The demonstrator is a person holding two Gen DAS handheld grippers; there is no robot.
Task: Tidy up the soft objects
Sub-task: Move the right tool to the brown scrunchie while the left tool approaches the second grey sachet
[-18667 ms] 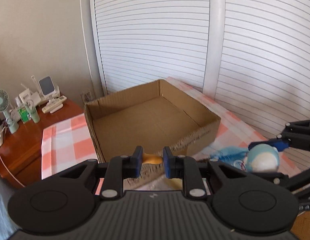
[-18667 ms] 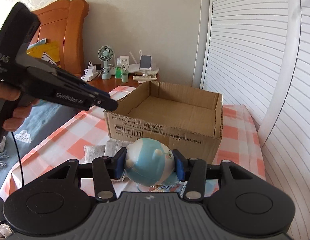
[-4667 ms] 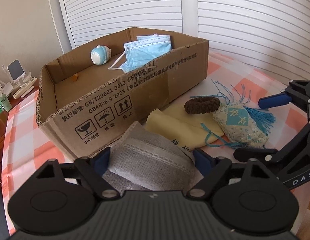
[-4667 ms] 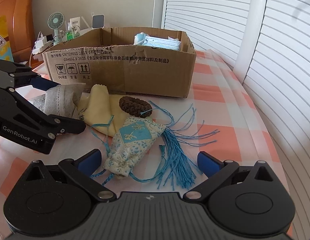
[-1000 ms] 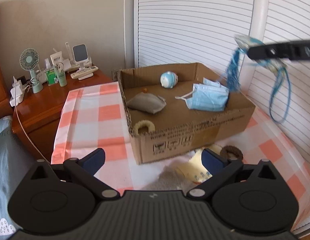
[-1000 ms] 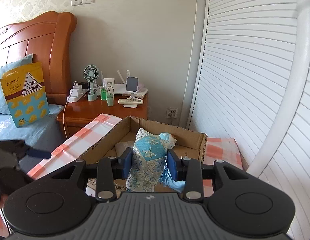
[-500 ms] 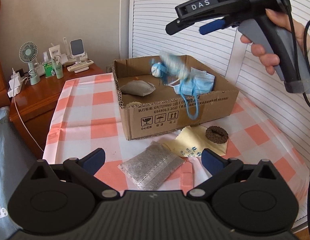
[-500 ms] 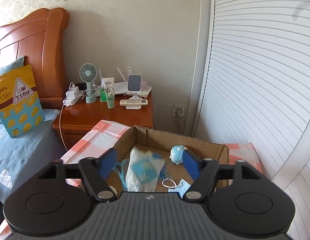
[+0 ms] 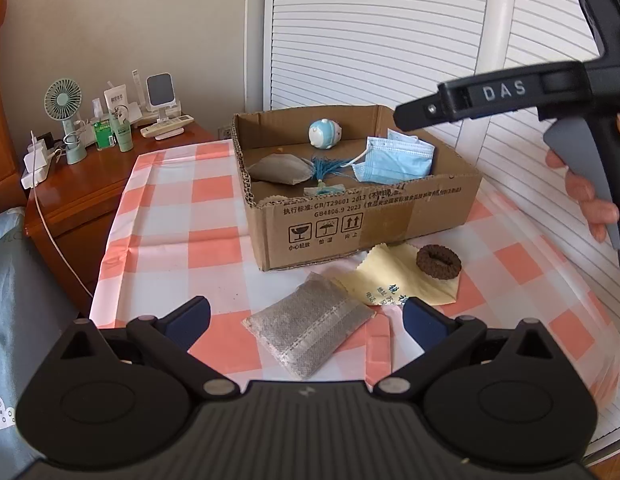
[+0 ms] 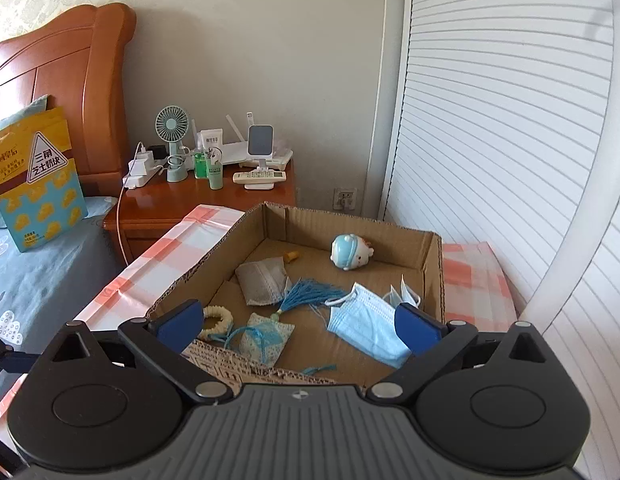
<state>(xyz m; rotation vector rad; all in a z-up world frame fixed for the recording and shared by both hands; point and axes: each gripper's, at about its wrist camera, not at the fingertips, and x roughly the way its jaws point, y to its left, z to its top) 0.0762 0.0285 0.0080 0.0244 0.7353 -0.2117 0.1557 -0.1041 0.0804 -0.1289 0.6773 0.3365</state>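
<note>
Over the cardboard box (image 10: 432, 268) the right gripper (image 10: 296, 326) hangs with its jaws spread wide, having just been opening, and nothing sits between the blue pads (image 10: 418, 326). Seen through that gap, the sachet with the blue tassel (image 10: 266, 338) lies on the box floor, a bit toward the 7 o'clock pad, not touching either one. A blue face mask (image 10: 368, 330) lies at 3 o'clock of the sachet, running under the right-hand pad in the picture. At 12 o'clock of the sachet there's a grey pouch (image 10: 262, 280), and the little blue plush (image 10: 348, 252) sits further back at 1 o'clock. A cream scrunchie (image 10: 218, 318) is just at 9 o'clock of the sachet.

Left gripper (image 9: 306, 320) is wide open too, empty, above the checked tablecloth (image 9: 170, 216). Another grey pouch (image 9: 310, 330) lies flat on the cloth between its fingers (image 9: 190, 316), apart from both. A yellow cloth (image 9: 384, 280) is at 1 o'clock of that pouch, touching it, with a brown scrunchie (image 9: 438, 262) on its far corner. In that view the right gripper's body is up at 2 o'clock, held by a hand (image 9: 586, 184).
</note>
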